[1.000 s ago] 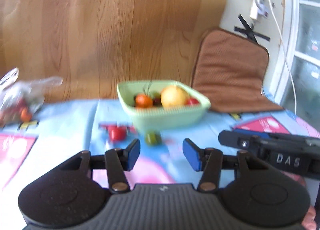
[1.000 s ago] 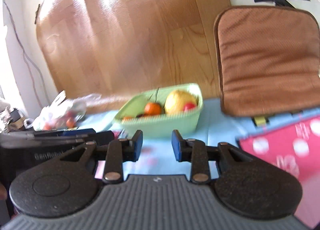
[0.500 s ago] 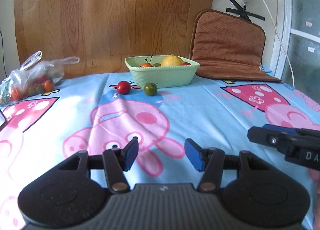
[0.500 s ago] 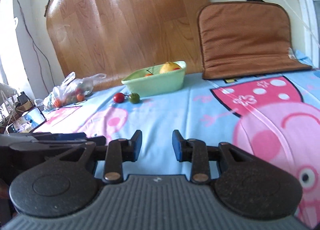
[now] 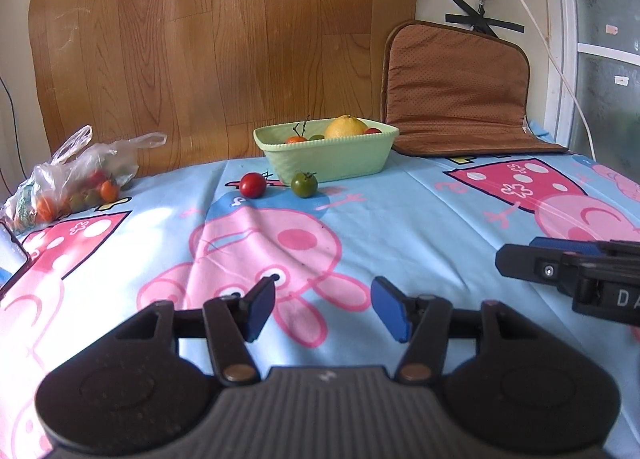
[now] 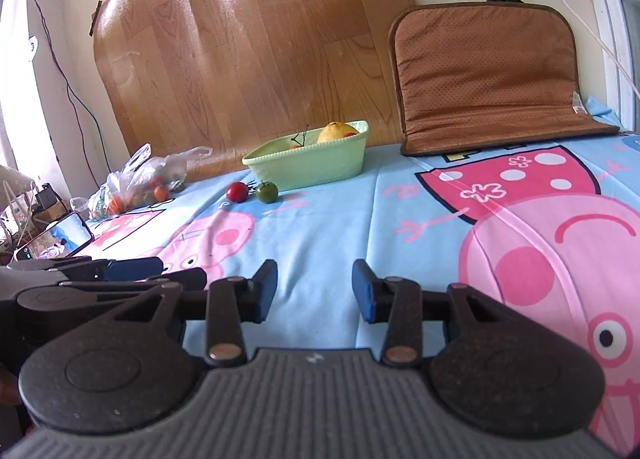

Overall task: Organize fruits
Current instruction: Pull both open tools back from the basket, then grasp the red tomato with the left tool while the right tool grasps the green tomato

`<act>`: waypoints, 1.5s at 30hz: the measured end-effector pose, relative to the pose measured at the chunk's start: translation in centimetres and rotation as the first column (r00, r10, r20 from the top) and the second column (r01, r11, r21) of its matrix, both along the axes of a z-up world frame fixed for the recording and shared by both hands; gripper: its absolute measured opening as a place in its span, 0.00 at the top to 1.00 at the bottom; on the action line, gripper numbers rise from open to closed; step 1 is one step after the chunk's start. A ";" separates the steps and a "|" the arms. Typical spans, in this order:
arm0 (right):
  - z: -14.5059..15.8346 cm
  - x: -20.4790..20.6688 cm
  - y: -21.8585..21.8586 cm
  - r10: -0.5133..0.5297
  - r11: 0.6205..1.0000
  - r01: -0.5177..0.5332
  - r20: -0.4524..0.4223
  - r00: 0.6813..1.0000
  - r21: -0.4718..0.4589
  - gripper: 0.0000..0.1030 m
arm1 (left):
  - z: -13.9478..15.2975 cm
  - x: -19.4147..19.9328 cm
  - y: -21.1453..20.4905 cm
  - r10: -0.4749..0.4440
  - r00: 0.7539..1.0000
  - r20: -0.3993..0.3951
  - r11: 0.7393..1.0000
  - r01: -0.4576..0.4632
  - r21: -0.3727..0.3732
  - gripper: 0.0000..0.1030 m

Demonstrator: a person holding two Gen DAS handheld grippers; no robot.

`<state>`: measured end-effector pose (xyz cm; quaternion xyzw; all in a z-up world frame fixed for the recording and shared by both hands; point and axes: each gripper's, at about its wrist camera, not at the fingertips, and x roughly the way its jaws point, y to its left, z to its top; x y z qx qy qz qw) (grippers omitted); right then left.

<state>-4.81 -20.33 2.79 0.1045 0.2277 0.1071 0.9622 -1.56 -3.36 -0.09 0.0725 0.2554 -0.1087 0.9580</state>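
While both tools hang low over the blue cartoon cloth (image 5: 400, 219), each one has its blue pads apart and nothing between them. The left tool (image 5: 323, 309) has just been opening its jaws a bit more, and only cloth shows in the gap. The right tool (image 6: 315, 291) has its jaws part open too, and it holds nothing. In the left view the right tool pokes in from the right edge, and in the right view the left tool pokes in from the left edge, so the two sit side by side at the near end of the cloth. Far from both tools, a red tomato (image 5: 253, 184) and a green tomato (image 5: 304, 184) lie on the cloth, close together but not touching. They are just in front of a light green bowl (image 5: 340, 163). The bowl has a big yellow fruit (image 5: 346, 127) in it and some small tomatoes beside that fruit. To the far left lies a clear plastic bag (image 5: 76, 175) with more small fruits inside. To the far right, a brown cushion (image 5: 456, 87) leans up on the wall. A wood-look board (image 5: 224, 39) stands behind the bowl. A phone (image 6: 60, 235) lies at the left edge.
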 end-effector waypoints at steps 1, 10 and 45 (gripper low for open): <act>0.0 0.0 0.0 0.001 1.000 -0.001 0.001 1.000 0.001 0.57 | 0.0 0.0 0.0 -0.001 1.000 0.000 1.000 0.001 0.001 0.47; 0.0 0.0 -0.1 0.004 1.000 -0.004 -0.002 1.000 0.007 0.57 | -0.1 -0.1 -0.1 -0.016 1.000 0.006 1.000 0.016 0.005 0.46; 2.7 8.0 6.8 0.183 0.976 -0.187 -0.041 0.982 -0.115 0.57 | 2.4 4.8 12.4 0.217 0.976 0.031 0.947 -0.203 -0.249 0.35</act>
